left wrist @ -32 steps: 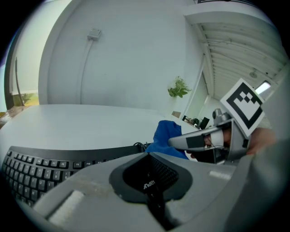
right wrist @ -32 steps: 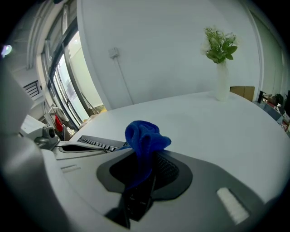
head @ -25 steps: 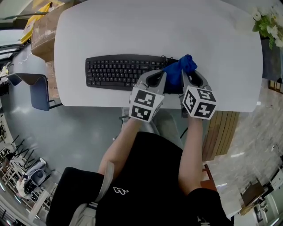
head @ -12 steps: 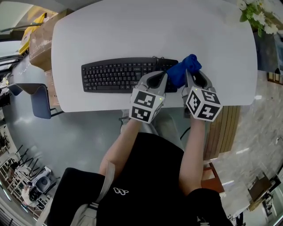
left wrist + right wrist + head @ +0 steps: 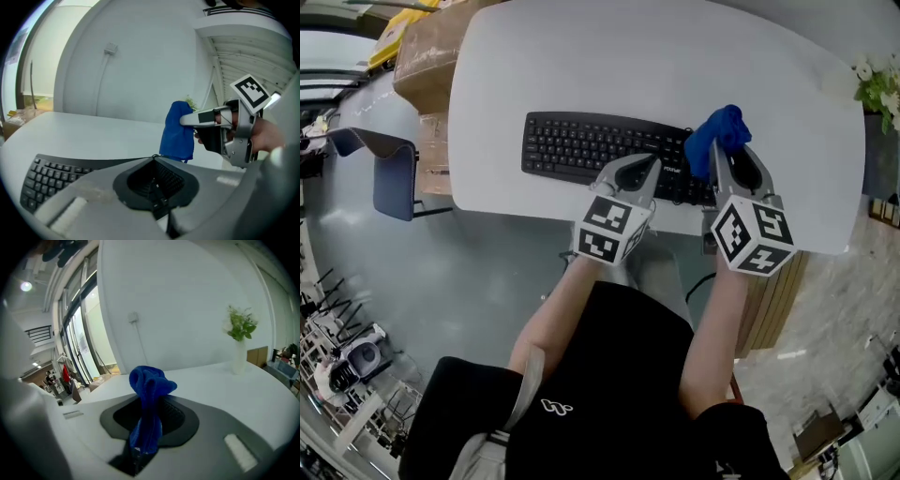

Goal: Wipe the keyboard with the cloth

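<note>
Blue cloth [image 5: 719,136]: bunched into a tall wad and pinched at its lower end by the right gripper [image 5: 724,161]. The wad stands over the far right end of the keyboard [image 5: 600,148]. Whether it touches the keys I cannot tell.
Right gripper: jaws narrow, clamped on the cloth, which pokes out past their tips and flops over at the top.
Left gripper [image 5: 645,171]: jaws pressed against each other, the dark pads meeting in one seam. It sits just left of the right gripper, over the near edge of the keyboard's right half.
Keyboard: black, lying flat and lengthwise close to the near edge of the table [image 5: 581,66], with its right end partly under the two grippers.
Table: white, with rounded corners.
Flowers [image 5: 879,82]: white blooms and green leaves at the far right corner of the table, in a pale vase, well apart from the keyboard.
Cardboard boxes [image 5: 427,52]: brown, stacked against the table's left end.
Chair [image 5: 394,173]: blue, on the grey floor left of the table.
Person [image 5: 600,375]: black top, both forearms reaching to the grippers.
</note>
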Motion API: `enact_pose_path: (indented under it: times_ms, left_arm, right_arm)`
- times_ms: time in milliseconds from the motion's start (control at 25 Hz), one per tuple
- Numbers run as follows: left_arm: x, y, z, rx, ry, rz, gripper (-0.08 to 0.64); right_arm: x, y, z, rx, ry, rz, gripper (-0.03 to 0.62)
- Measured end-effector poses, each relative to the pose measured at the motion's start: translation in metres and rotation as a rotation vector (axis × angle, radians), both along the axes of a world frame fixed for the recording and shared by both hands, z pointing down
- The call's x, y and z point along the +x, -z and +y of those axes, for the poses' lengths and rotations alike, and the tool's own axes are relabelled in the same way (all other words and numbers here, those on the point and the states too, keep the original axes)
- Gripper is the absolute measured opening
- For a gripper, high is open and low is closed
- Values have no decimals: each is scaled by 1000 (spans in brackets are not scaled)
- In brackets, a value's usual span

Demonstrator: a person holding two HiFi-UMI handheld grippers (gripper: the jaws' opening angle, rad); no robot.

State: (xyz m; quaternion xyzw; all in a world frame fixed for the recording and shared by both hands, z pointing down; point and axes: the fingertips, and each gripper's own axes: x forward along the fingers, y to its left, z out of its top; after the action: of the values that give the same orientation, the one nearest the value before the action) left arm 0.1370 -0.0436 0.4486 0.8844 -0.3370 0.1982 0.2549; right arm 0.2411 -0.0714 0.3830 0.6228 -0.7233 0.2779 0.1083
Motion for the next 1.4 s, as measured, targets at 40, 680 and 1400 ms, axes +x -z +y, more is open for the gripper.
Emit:
enact_pose_path:
  times_ms: [40, 680, 1400]
  left_arm:
    - [-18, 1, -4, -2, 26, -2, -2]
    - [-279, 30, -32, 39, 322, -34, -2]
    - [-310, -42, -22, -85, 240, -64, -2]
  right_arm:
    - [-19, 5, -6, 12, 27, -6, 97]
    - [-303, 15, -25, -13, 446, -125, 97]
    - [-374, -111, 5, -296, 467, -187, 97]
